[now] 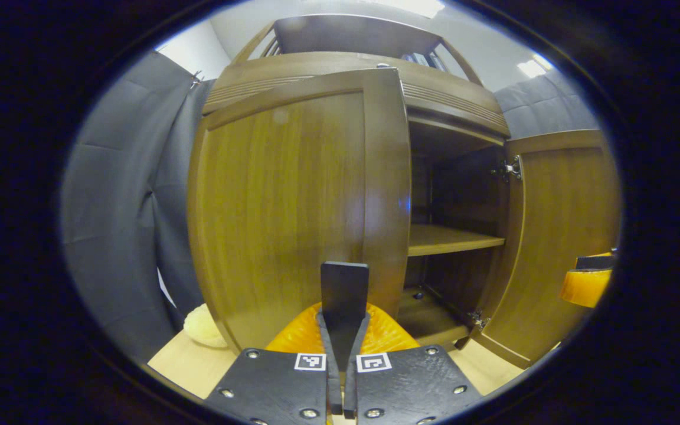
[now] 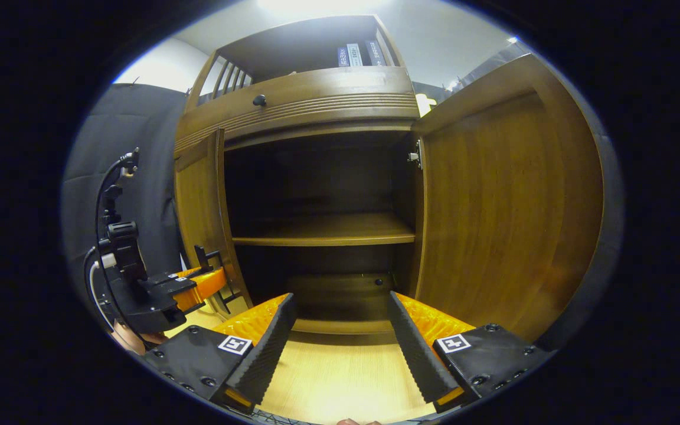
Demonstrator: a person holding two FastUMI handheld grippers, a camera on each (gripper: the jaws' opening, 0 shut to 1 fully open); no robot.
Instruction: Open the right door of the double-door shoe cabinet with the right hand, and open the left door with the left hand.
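Note:
The brown wooden shoe cabinet stands right ahead. Its left door (image 1: pixel 293 206) is swung partway out, its free edge just right of my left gripper (image 1: pixel 345 277). That gripper is shut, its fingers pressed together in front of the door's lower face, with nothing seen between them. In the right gripper view the left gripper (image 2: pixel 207 265) sits by the low edge of the left door (image 2: pixel 195 200). The right door (image 2: pixel 505 206) stands wide open. My right gripper (image 2: pixel 341 301) is open and holds nothing, facing the dark inside and its shelf (image 2: pixel 322 230).
A drawer front with a dark knob (image 2: pixel 259 100) runs above the doors, and books (image 2: pixel 359 56) stand on the top shelf. A pale fluffy thing (image 1: pixel 204 327) lies on the light wood floor left of the cabinet. Grey cloth (image 1: pixel 121 195) hangs to the left.

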